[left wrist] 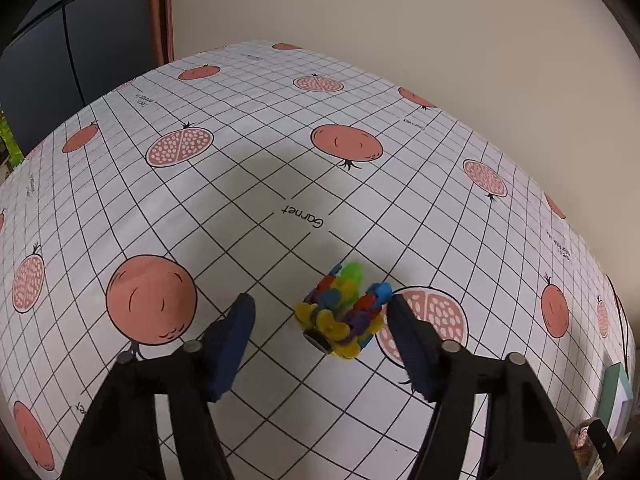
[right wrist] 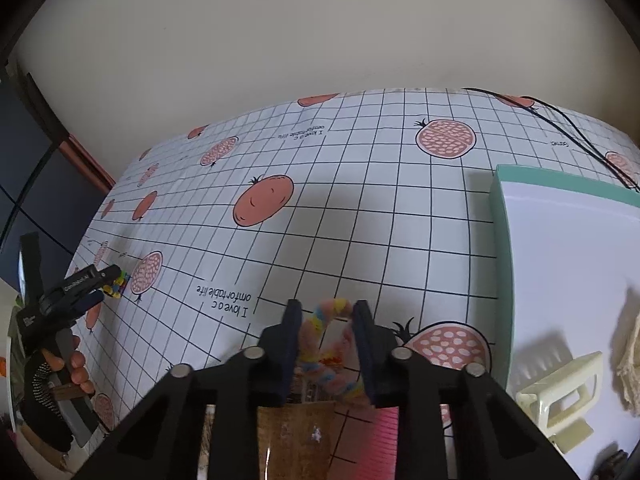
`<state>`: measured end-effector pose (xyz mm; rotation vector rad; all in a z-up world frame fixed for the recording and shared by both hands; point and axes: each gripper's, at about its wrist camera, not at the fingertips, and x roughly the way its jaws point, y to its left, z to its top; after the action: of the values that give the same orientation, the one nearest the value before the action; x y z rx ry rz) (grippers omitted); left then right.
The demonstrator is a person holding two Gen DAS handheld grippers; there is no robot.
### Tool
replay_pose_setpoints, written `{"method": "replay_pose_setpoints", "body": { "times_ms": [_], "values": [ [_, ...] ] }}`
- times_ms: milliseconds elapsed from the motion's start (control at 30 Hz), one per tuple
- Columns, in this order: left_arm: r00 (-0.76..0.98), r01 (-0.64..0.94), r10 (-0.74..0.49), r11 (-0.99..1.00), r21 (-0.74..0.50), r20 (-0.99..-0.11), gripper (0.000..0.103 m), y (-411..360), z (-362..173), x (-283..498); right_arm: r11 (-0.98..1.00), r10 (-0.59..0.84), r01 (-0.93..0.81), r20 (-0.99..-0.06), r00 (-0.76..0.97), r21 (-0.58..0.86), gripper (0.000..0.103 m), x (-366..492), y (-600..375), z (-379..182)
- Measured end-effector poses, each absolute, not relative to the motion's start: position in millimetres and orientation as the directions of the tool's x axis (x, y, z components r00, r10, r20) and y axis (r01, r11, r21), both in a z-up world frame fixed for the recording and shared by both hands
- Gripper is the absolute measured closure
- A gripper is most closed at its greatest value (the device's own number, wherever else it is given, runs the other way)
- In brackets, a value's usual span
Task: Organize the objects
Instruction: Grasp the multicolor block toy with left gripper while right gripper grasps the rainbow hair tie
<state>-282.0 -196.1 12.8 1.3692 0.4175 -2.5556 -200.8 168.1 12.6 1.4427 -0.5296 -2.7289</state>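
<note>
A plain cream wall [left wrist: 400,20] stands behind the worktop [left wrist: 248,184], which is covered by a white cloth with a black grid, printed pomegranates and the word "Garnet".

In the left wrist view, the left gripper [left wrist: 320,312] is spread wide, its dark blue fingers [left wrist: 234,344] well apart and holding nothing. Between them, nearer the right-hand finger, a multicoloured clip toy [left wrist: 344,312] made of yellow, blue, red and green pieces lies on the cloth; its upper part is blurred. It sits beside a halved pomegranate print and touches neither finger, as far as can be told. The same toy shows small in the right wrist view, at the tip of the left gripper near the left edge of the worktop, with a hand [right wrist: 74,364] on the tool's handle.

In the right wrist view, the right gripper [right wrist: 326,308] has its jaws drawn in narrow around a fuzzy pastel loop [right wrist: 320,336] of pink, yellow and blue; the loop fills the gap and both fingers press its sides. Below the loop are a brown card piece [right wrist: 296,436] and a pink ribbed item [right wrist: 386,440], both partly hidden by the gripper.

Toward the right edge of the worktop lies a white board with a teal rim [right wrist: 504,248]. On it rest a cream hair claw [right wrist: 560,396] and, at the frame's edge, a beige woven piece [right wrist: 630,364]. A black cable [right wrist: 568,128] crosses the far right corner.
</note>
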Motion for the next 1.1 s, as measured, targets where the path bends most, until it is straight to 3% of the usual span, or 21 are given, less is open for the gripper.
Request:
{"method": "replay_pose_setpoints", "body": {
  "times_ms": [133, 333, 1100],
  "values": [
    [-0.556, 0.297, -0.034, -0.941, -0.160, -0.830, 0.058, -192.3, 14.8, -281.4, -0.938, -0.179, -0.142, -0.796, -0.578, 0.315, 0.087, -199.0, 169.9, 13.4],
    [-0.552, 0.275, -0.058, -0.954, -0.116, -0.832, 0.058, -180.3, 15.8, -274.2, -0.932, -0.191, -0.143, -0.787, -0.587, 0.333, 0.094, -192.7, 174.5, 17.6],
    [-0.562, 0.281, -0.007, -0.942, -0.183, -0.827, 0.058, -122.7, 40.2, -189.8, -0.917, -0.208, -0.132, -0.734, -0.647, 0.376, 0.094, -134.3, 198.1, 58.2]
  ]
}}
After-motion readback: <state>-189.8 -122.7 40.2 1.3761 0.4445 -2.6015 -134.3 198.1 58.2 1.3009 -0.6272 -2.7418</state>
